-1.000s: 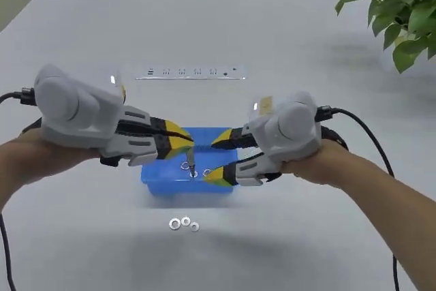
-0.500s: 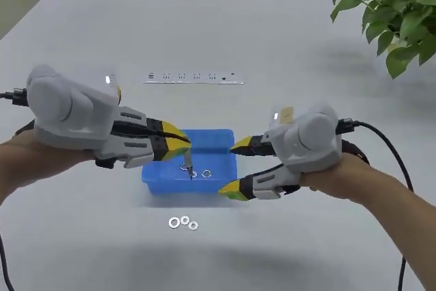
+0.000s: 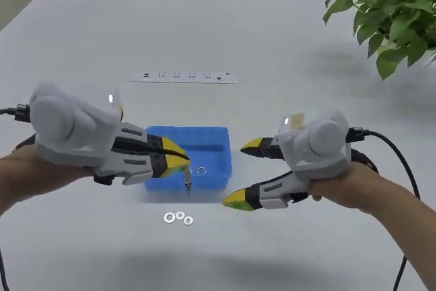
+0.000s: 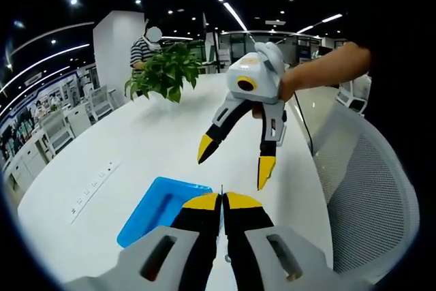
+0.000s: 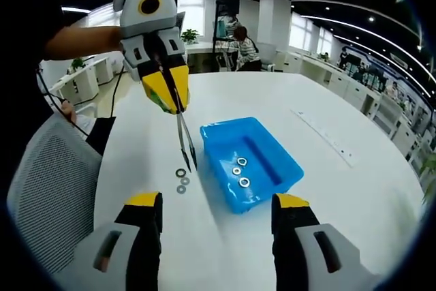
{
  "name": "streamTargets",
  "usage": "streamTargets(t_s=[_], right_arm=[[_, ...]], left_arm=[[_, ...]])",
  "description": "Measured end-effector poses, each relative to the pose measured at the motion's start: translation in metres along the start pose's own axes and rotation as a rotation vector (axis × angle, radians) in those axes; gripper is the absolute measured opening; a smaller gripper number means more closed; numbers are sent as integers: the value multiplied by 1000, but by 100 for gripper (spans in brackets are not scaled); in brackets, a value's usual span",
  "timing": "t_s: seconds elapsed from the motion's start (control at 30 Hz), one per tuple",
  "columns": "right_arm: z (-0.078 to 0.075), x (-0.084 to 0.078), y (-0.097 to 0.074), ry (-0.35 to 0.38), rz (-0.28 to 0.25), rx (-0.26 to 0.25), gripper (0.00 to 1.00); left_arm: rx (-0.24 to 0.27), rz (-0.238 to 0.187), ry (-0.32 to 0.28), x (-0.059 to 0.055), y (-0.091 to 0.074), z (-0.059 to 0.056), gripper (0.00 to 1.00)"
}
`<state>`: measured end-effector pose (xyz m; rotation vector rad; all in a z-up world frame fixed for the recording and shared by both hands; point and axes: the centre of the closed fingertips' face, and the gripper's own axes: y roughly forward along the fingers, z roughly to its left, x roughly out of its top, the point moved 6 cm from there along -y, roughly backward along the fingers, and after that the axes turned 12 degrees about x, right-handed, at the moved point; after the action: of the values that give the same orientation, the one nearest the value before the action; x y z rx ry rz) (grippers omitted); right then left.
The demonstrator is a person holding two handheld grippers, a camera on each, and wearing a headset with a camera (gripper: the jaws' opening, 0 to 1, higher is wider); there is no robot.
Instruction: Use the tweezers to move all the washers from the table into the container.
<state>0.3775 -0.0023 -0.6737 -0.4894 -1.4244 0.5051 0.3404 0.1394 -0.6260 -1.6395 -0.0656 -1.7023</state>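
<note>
**Roughly halfway: three washers in, three left on the table**

Starting at the left, my left gripper [image 3: 178, 158] has its jaws pressed together on the top of the tweezers [image 3: 187, 180], which hang tips-down from it. In the right gripper view the tweezer tips sit slightly apart and I make out no washer between them. They hover just over the near edge of the blue container [image 3: 211, 141].

Three washers [image 5: 240, 170] lie inside the container. Three more, the loose washers [image 3: 178, 218], sit in a tight cluster on the table just on its near side, touching or almost touching one another.

To the right, my right gripper [image 3: 243, 172] is spread wide and holds nothing. It is level with the container's right end and clear of it.

I judge I am between a drop and the next pick. The next move calls for bringing the tweezers nearer and down onto one outer washer. I would take its rim cleanly so that the neighbours are not dragged along.
</note>
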Motion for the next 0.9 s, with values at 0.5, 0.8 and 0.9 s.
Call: streamTargets(t_s=[0.5, 0.8, 0.9], right_arm=[[13, -7, 3, 28, -11, 24, 82], [16, -9, 6, 35, -10, 30, 93], [17, -10, 8, 41, -8, 31, 95]], left_arm=[[-21, 30, -18, -19, 5, -16, 6], [-27, 34, -25, -23, 9, -17, 6], [-35, 41, -16, -24, 11, -19, 6]])
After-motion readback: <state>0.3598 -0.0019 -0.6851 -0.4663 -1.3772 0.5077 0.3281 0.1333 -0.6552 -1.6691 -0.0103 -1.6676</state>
